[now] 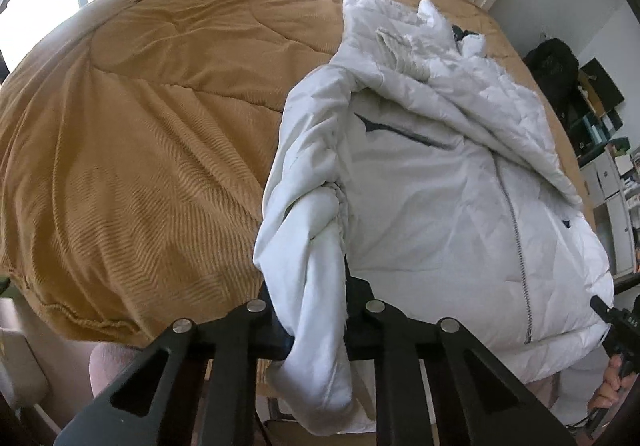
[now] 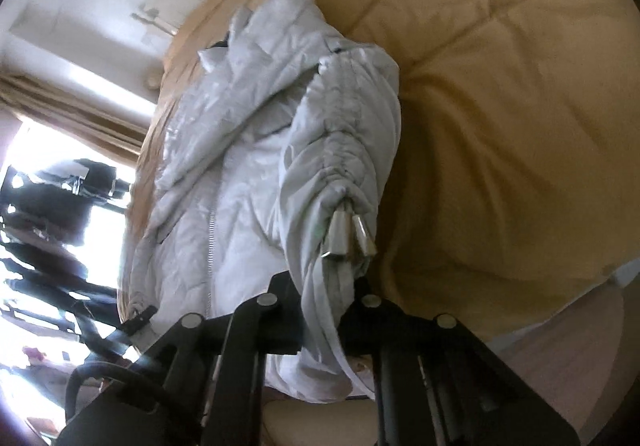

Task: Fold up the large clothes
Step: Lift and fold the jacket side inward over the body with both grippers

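Observation:
A white padded jacket (image 1: 452,182) with a front zip lies on a bed with a mustard-brown cover (image 1: 140,106); its hem hangs over the near edge. My left gripper (image 1: 320,230) is shut on a bunched fold of the jacket's left side, and the cloth hides its fingertips. In the right wrist view the jacket (image 2: 240,182) lies left of centre. My right gripper (image 2: 352,238) is shut on a gathered fold of the jacket's right side; its metal fingertips (image 2: 340,236) poke out of the cloth. The right gripper also shows in the left wrist view (image 1: 616,326) at the jacket's hem.
The bed cover (image 2: 500,106) spreads wide on both sides of the jacket. Shelves with boxes (image 1: 612,166) stand at the right of the bed. A bright window with curtains (image 2: 60,106) is at the far side. The bed's wooden edge (image 2: 560,358) is close below.

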### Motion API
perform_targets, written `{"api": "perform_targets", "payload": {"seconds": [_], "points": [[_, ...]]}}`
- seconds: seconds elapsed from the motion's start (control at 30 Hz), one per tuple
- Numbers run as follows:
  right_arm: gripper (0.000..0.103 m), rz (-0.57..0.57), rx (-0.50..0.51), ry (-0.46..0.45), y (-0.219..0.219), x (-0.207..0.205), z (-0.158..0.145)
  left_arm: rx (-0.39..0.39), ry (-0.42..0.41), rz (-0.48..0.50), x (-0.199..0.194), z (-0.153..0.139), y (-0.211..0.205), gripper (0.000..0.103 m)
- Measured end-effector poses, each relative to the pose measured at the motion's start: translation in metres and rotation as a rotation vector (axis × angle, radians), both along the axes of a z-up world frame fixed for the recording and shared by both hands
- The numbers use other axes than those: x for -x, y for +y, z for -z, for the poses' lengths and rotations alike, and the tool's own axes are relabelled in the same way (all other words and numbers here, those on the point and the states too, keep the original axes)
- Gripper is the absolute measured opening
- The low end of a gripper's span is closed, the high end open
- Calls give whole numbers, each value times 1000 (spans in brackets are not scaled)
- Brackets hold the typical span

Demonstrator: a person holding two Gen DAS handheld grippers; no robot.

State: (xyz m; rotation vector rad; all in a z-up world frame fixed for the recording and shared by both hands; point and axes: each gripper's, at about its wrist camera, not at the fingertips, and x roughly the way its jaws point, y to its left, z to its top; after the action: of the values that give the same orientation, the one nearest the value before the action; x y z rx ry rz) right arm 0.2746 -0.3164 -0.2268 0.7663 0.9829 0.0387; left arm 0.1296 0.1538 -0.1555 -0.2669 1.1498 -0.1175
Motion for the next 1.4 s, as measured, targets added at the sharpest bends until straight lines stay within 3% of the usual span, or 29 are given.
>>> {"api": "perform_targets", "payload": {"seconds": [0.17, 0.3, 0.37, 0.43, 0.53, 0.63, 0.73, 0.87, 1.03, 1.2, 1.4], "points": [[10, -70, 85, 21, 7, 12, -19, 20, 25, 9, 26, -15, 5, 10], [10, -85, 70, 62, 5, 30, -28, 25, 57, 14, 46, -31, 9, 10], [10, -86, 54, 67, 1, 33, -38, 38, 74, 16, 37, -41, 9, 11], [10, -72, 9, 60, -6, 21, -48, 66, 50, 26, 12, -59, 8, 11], [10, -71, -64, -32, -24, -25, -77, 102, -26, 42, -35, -89, 6, 11], [10, -89, -32, -94, -26, -81, -108, 85, -96, 43, -101, -122, -5, 11], [10, -95, 2, -146, -30, -154, -134, 136, -83, -12, -172, -132, -10, 11], [10, -84, 20, -144, -36, -231, -139, 98, -35, -34, -263, -114, -34, 11], [10, -3, 31, -41, -48, -327, -89, -62, 45, -20, -348, -45, -70, 12], [11, 43, 74, 62, -60, -375, -29, -168, 70, 10, -389, 16, -92, 15], [11, 62, 95, 125, -60, -416, 19, -296, 51, 23, -412, 41, -112, 15]]}}
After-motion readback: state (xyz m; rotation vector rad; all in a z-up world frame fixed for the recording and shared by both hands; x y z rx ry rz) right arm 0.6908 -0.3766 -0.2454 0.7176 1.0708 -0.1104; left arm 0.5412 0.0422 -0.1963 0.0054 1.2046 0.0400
